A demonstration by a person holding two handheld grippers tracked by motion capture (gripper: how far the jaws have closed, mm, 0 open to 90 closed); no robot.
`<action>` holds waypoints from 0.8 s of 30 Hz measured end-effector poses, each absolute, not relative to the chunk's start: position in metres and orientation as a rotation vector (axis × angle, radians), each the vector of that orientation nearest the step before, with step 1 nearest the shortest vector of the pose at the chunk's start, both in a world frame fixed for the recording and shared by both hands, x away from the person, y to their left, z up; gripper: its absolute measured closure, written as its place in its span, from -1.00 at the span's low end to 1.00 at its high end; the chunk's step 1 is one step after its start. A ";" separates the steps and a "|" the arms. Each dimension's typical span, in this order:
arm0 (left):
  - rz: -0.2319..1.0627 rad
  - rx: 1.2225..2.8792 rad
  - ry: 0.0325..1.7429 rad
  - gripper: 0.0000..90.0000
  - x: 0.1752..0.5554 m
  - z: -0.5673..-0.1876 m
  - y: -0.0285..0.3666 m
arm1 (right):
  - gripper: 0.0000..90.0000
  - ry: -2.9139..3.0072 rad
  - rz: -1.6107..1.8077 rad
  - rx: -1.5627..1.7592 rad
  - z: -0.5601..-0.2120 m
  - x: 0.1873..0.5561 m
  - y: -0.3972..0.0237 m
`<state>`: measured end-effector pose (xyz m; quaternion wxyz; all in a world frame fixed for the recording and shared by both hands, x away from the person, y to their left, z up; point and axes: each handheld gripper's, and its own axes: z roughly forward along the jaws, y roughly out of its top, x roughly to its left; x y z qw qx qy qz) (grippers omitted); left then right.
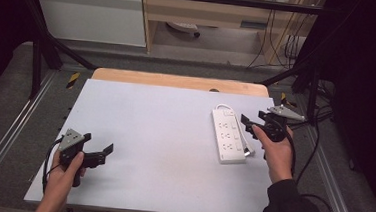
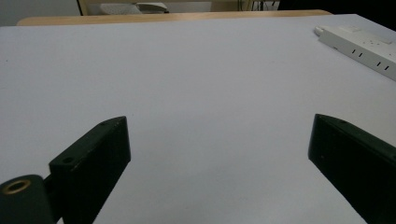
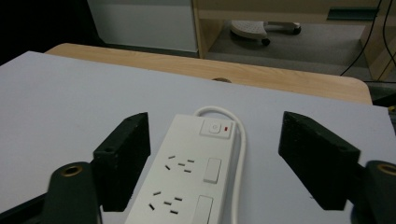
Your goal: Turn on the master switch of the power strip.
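A white power strip lies flat on the grey table, near its right edge and toward the far right corner, its long axis running from far to near. Its white cord loops round the far end and runs along the strip's right side. The right gripper hangs above and just right of the strip, held by the person's right hand. In the right gripper view its fingers stand apart, one to either side of the strip's far half, with the switches between them; the pads press on nothing and are clear of the casing. The left gripper, held in the left hand, sits near the table's near left corner, well apart from the strip. Its fingers are spread wide over bare table.
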<state>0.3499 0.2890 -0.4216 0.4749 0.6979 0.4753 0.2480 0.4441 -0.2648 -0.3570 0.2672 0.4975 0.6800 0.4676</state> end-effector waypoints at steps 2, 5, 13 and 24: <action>0.602 1.708 1.157 -0.87 0.350 -0.422 0.289 | -0.27 1.841 1.266 1.340 -0.356 0.449 -0.265; 0.604 1.705 1.155 -0.87 0.349 -0.421 0.288 | -0.10 1.844 1.258 1.350 -0.356 0.456 -0.262; 0.598 1.734 1.142 -0.87 0.350 -0.424 0.284 | 0.43 1.864 1.201 1.287 -0.357 0.477 -0.251; 0.585 1.741 1.135 -0.86 0.350 -0.425 0.282 | 0.90 1.848 1.202 1.368 -0.373 0.497 -0.254</action>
